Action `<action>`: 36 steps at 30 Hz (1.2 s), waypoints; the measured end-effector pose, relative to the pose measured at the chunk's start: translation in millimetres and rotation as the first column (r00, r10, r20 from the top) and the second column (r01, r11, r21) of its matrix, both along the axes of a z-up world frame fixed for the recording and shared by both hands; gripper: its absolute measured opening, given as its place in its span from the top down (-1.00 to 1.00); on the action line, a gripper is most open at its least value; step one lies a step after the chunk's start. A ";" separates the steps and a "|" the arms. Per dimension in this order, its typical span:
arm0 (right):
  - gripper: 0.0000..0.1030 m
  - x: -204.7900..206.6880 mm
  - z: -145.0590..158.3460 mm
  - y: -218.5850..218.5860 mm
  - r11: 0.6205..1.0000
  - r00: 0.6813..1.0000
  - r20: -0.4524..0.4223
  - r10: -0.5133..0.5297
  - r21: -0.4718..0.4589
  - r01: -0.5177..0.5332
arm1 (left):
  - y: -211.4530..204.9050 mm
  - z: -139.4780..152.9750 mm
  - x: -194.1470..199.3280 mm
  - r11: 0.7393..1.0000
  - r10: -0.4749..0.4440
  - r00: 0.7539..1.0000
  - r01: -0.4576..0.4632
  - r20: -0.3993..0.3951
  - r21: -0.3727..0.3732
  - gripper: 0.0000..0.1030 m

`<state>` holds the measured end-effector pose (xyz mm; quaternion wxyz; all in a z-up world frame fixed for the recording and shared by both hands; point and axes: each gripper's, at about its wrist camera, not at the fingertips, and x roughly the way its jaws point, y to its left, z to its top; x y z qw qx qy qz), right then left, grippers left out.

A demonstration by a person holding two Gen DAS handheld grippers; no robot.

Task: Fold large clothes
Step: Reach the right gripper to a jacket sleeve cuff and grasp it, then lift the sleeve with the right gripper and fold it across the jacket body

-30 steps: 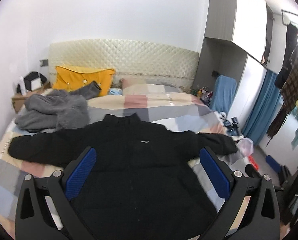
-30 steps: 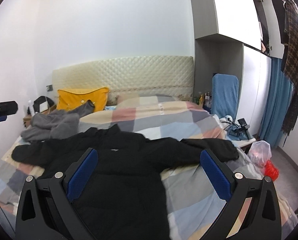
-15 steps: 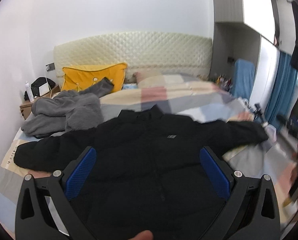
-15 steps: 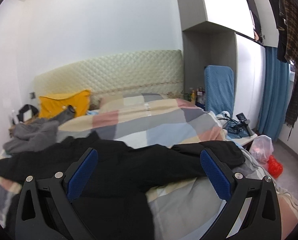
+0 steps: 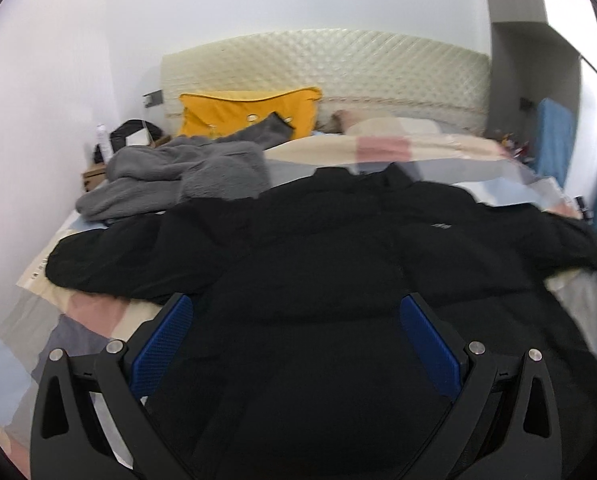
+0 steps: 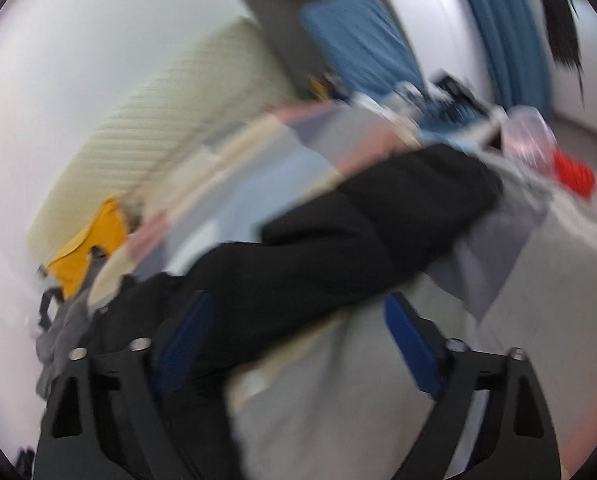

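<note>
Left gripper [image 5: 294,344]: jaws spread wide, empty, over the jacket's lower body.
Right gripper [image 6: 298,340]: jaws closing, nothing pinched, near the jacket's right sleeve.
Black jacket [image 5: 338,264]: flat on the bed [image 5: 90,312], sleeves out; puffy, soft, probably slippery; best gripped at cuff or hem.

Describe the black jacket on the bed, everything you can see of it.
The black jacket is a puffy, quilted-looking coat lying flat on the checked bedcover, front up, stand-up collar toward the headboard, both sleeves spread sideways. A small pale logo marks the chest. A grey fleece garment lies against one shoulder. Neither tool grips it.
</note>
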<state>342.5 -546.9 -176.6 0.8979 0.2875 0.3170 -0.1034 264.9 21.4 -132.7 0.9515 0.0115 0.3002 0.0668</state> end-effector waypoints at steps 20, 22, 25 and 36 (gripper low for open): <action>-0.25 67.3 -99.4 -128.8 0.967 0.948 0.196 -0.249 0.104 0.233 | 4.2 -44.8 44.5 0.992 0.128 0.979 -0.129 -0.156 0.004 -1.00; 0.15 67.2 -99.4 -134.5 0.962 0.944 0.192 -0.269 0.103 0.254 | 0.1 -51.2 49.1 0.994 0.113 0.979 -0.112 -0.171 0.015 -1.00; 0.51 70.3 -101.2 -142.9 0.956 0.942 0.174 -0.286 0.122 0.267 | -2.7 -54.5 50.3 0.996 0.093 0.980 -0.092 -0.176 0.014 -1.00; 0.87 45.0 -22.4 -134.3 0.964 0.942 0.209 -0.262 0.011 0.266 | 3.4 -48.6 41.6 0.992 0.099 0.980 -0.084 -0.171 0.092 -1.00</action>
